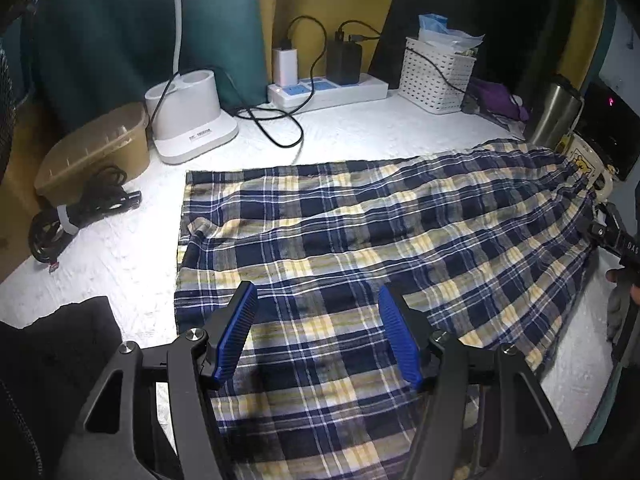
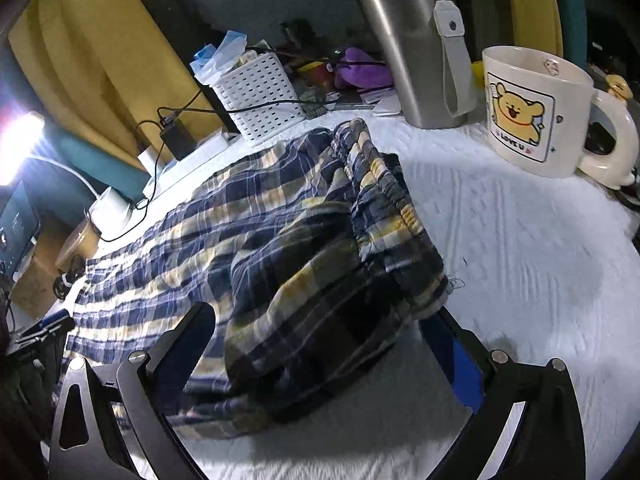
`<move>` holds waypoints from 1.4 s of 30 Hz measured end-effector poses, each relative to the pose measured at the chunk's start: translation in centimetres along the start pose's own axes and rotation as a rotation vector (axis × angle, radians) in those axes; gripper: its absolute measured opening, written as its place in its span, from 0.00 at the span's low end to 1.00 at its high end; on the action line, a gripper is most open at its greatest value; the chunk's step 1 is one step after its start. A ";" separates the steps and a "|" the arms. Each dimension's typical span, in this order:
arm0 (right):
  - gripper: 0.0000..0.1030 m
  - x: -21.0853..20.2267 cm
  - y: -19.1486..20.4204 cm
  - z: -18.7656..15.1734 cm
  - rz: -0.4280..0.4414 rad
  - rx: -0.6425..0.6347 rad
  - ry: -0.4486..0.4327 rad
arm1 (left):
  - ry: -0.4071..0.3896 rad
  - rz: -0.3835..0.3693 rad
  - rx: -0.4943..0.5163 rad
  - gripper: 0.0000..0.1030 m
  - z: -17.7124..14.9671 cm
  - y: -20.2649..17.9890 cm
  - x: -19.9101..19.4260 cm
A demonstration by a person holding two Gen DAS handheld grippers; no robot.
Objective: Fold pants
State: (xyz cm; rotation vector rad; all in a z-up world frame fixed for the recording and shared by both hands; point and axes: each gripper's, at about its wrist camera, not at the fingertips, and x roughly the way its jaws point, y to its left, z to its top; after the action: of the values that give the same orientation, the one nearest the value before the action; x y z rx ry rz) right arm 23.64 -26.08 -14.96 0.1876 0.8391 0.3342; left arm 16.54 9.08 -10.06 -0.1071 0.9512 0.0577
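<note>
The plaid pants (image 1: 360, 232) lie spread on the white table (image 1: 360, 136), waistband bunched near the mug (image 2: 536, 108). Left gripper (image 1: 318, 336) hovers wide open, holding nothing; right gripper (image 2: 320, 344) is open around the waistband corner.

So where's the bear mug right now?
In the right wrist view the bear mug stands upright at the upper right on the white cover, just right of the steel tumbler and beyond the pants' waistband.
</note>
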 end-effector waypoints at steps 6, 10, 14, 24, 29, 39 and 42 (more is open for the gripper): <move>1.00 1.1 0.0 1.2 0.015 0.017 0.000 | 0.026 0.002 -0.006 0.61 0.0 0.8 1.4; 1.00 1.9 0.1 2.1 0.035 0.044 0.002 | 0.034 0.000 -0.003 0.61 0.3 1.1 1.9; 1.00 3.2 1.2 2.9 0.088 0.043 0.017 | 0.033 0.001 -0.006 0.61 0.3 1.9 2.2; 0.55 4.5 0.8 3.7 0.169 0.114 0.016 | 0.026 -0.035 -0.006 0.61 0.1 3.9 2.2; 0.13 4.2 0.8 3.3 0.164 0.089 -0.003 | 0.013 -0.031 -0.011 0.61 0.0 4.6 1.6; 0.07 -0.5 0.7 2.6 0.126 0.003 -0.089 | -0.021 -0.020 -0.002 0.61 -0.6 4.6 -0.9; 0.07 -2.1 0.0 2.2 0.108 0.006 -0.115 | -0.034 -0.017 0.015 0.61 -0.8 4.1 -1.8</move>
State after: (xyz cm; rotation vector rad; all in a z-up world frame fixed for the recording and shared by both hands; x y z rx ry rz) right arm 23.99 -26.87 -12.09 0.2564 0.7181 0.4180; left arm 14.48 13.03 -9.31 -0.0997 0.9167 0.0364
